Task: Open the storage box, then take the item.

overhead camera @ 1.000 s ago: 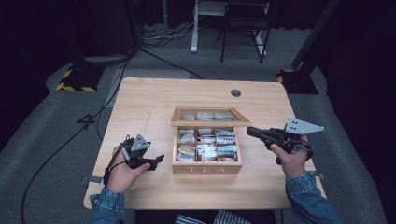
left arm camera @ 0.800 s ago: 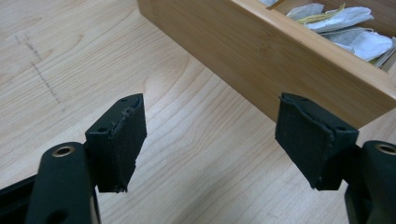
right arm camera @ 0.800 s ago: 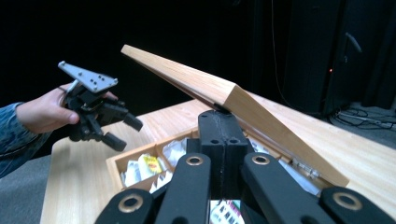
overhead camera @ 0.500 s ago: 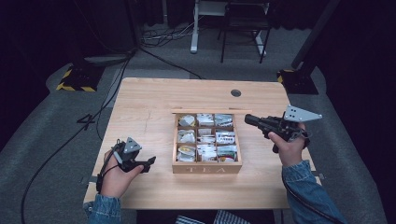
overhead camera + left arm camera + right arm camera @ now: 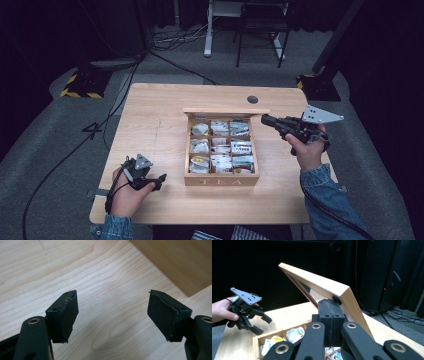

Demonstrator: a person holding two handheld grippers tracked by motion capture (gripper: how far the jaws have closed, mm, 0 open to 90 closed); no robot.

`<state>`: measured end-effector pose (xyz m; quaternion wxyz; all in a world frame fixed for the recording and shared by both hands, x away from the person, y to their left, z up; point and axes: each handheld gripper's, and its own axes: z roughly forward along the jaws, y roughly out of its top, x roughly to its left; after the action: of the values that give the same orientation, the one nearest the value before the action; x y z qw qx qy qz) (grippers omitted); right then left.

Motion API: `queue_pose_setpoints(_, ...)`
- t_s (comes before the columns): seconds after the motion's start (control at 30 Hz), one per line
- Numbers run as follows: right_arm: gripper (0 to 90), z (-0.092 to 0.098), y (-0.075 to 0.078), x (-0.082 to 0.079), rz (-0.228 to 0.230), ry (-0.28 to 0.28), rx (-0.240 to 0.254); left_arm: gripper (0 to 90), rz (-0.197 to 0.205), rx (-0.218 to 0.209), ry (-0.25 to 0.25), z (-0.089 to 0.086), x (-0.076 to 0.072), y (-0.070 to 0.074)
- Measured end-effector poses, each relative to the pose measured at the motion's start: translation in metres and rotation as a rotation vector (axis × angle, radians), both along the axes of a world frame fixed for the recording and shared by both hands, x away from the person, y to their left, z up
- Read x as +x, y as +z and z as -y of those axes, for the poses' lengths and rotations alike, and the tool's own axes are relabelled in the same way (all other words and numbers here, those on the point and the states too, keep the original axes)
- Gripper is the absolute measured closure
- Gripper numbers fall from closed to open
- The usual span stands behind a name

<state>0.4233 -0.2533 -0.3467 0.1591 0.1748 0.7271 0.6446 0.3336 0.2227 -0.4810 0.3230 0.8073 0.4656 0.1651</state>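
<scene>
Right gripper view: closed right gripper (image 5: 332,312) jaws hide most tea box (image 5: 294,333) compartments; left gripper (image 5: 112,312) gapes empty

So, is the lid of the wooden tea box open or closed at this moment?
Open. The lid stands raised at the back of the tea box, and the tea bags in its compartments lie uncovered.

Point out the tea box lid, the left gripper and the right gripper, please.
tea box lid (image 5: 325,288), right gripper view, on its pale wooden edge.
left gripper (image 5: 112,315), left gripper view, midway between its open jaws.
right gripper (image 5: 266,119), high view, at its shut jaw tips.
</scene>
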Motion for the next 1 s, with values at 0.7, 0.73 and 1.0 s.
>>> queue_pose_setpoints(0.7, 90.0, -0.005, -0.003, 0.000, -0.013, -0.005, -0.017, 26.6, 0.055, -0.038, -0.051, 0.002, 0.000, 0.016)
queue_pose_setpoints(0.73, 90.0, -0.004, -0.004, 0.000, -0.014, -0.005, -0.014, 26.6, 0.057, -0.035, -0.063, 0.004, 0.001, 0.019)
queue_pose_setpoints(1.0, 90.0, -0.005, -0.004, 0.000, -0.017, -0.008, -0.018, 26.8, 0.098, -0.037, -0.104, 0.015, 0.002, 0.035)
